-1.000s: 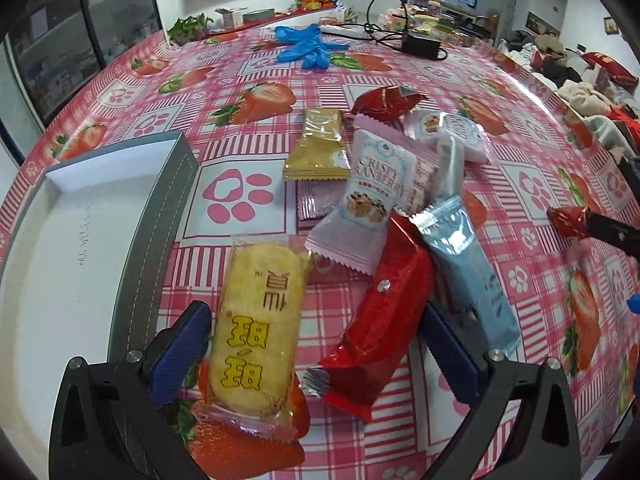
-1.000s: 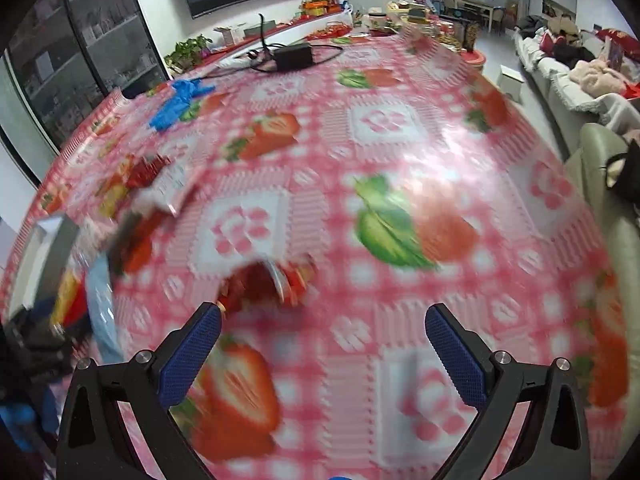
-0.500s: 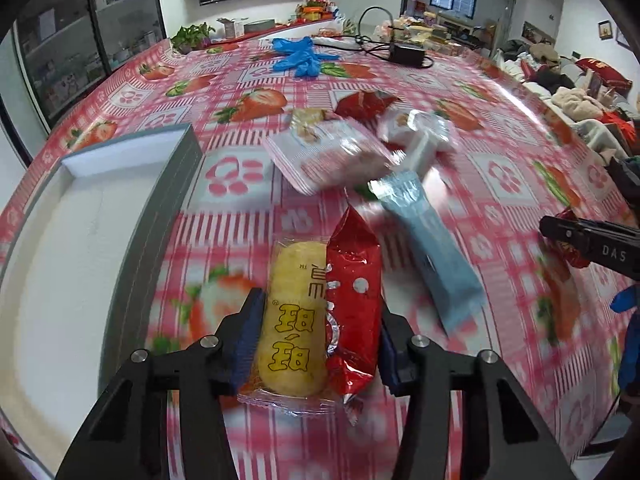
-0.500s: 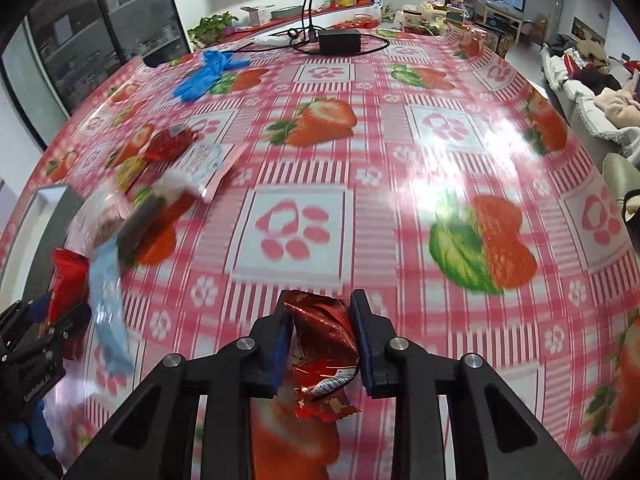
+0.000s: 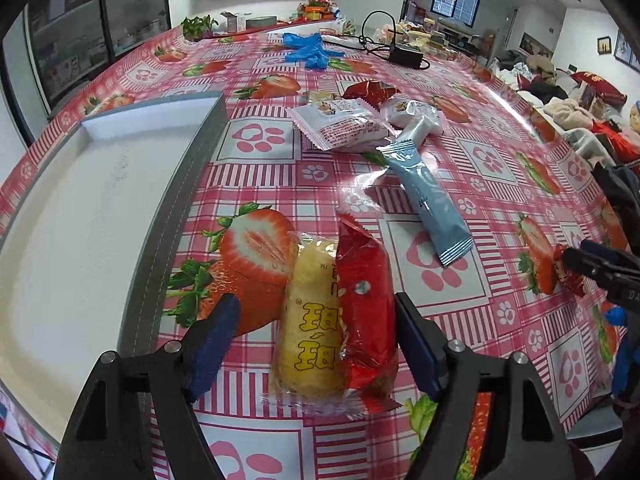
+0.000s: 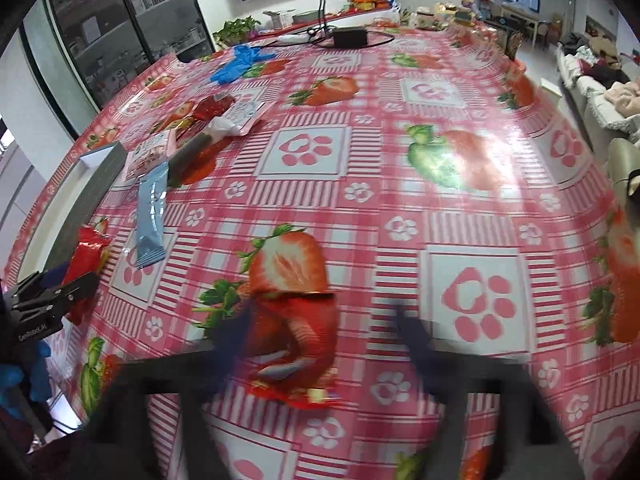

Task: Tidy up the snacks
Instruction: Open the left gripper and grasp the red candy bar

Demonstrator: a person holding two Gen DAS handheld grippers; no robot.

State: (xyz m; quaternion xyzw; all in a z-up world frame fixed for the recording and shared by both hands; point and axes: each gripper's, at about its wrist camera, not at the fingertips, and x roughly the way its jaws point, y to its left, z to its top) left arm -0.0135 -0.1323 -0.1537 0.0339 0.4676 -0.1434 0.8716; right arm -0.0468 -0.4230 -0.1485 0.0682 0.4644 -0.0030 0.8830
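A yellow snack pack [image 5: 312, 332] and a red snack pack [image 5: 366, 312] lie side by side on the strawberry tablecloth. They sit between the fingers of my left gripper [image 5: 314, 346], whose jaws are opening; the left pad stands clear of the yellow pack. A grey tray [image 5: 160, 240] with a white floor lies just left of them. My right gripper [image 6: 324, 336] is blurred, and its jaws are opening around a small red packet [image 6: 296, 332] that lies on the cloth. That small red packet [image 5: 565, 276] also shows at the right edge of the left wrist view.
Further back lie a blue stick pack [image 5: 428, 204], a white packet [image 5: 344, 126], a small white pack [image 5: 416, 114] and a red packet [image 5: 370, 90]. Blue gloves [image 5: 312, 50] and a power adapter [image 5: 404, 54] with its cable sit at the far end. A sofa [image 6: 624, 152] stands beyond the table's right edge.
The left gripper closed on the yellow and red packs, pulled them away from the pile, then spread its jaws. The right gripper shut on the small red packet, then opened around it.
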